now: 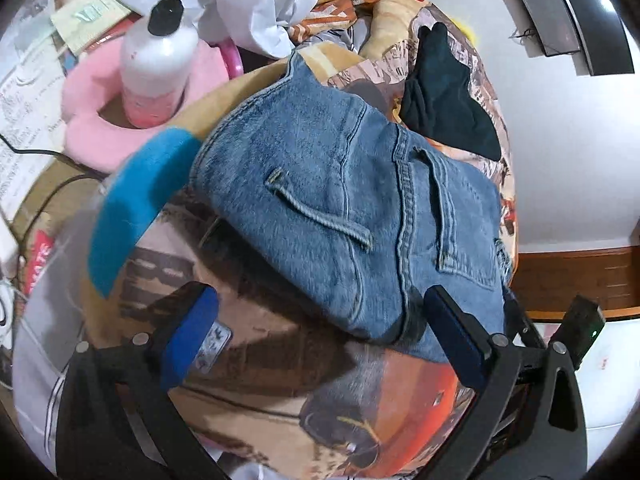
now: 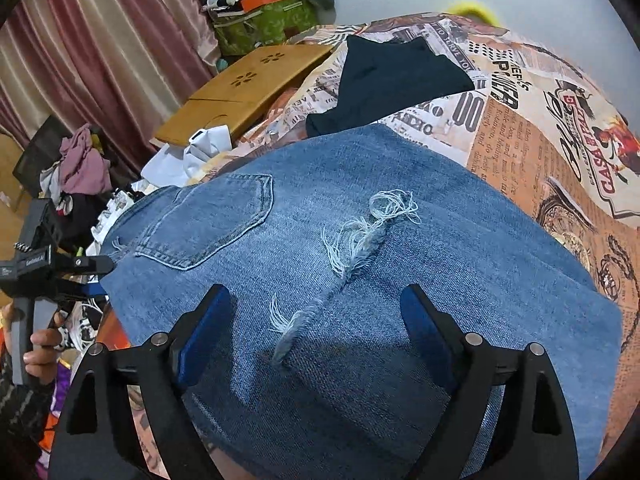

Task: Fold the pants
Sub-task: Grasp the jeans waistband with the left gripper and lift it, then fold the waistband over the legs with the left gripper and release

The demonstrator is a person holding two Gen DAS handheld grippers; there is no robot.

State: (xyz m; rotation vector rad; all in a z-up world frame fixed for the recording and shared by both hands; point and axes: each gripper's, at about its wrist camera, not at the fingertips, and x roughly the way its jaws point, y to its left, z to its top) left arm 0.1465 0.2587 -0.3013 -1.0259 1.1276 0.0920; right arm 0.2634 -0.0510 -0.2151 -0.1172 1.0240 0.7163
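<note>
Blue denim pants [image 1: 340,208] lie folded in a compact stack on a printed bedspread [image 1: 280,392]. In the left wrist view my left gripper [image 1: 324,332] is open and empty, its jaws spread at the near edge of the stack. In the right wrist view the pants [image 2: 360,264] fill the middle, with a back pocket [image 2: 212,224] and a frayed hem [image 2: 360,248] on top. My right gripper [image 2: 316,328] is open and empty just above the denim. The left gripper [image 2: 86,268] shows at the pants' left edge, held by a hand [image 2: 40,352].
A black garment [image 1: 448,96] [image 2: 392,84] lies on the bedspread beyond the pants. A pump bottle [image 1: 158,68] stands in a pink cushion [image 1: 100,120] at the left. A wooden lap tray [image 2: 248,88], white paper [image 1: 260,12] and clutter lie beside the bed. A wall [image 1: 560,160] is at the right.
</note>
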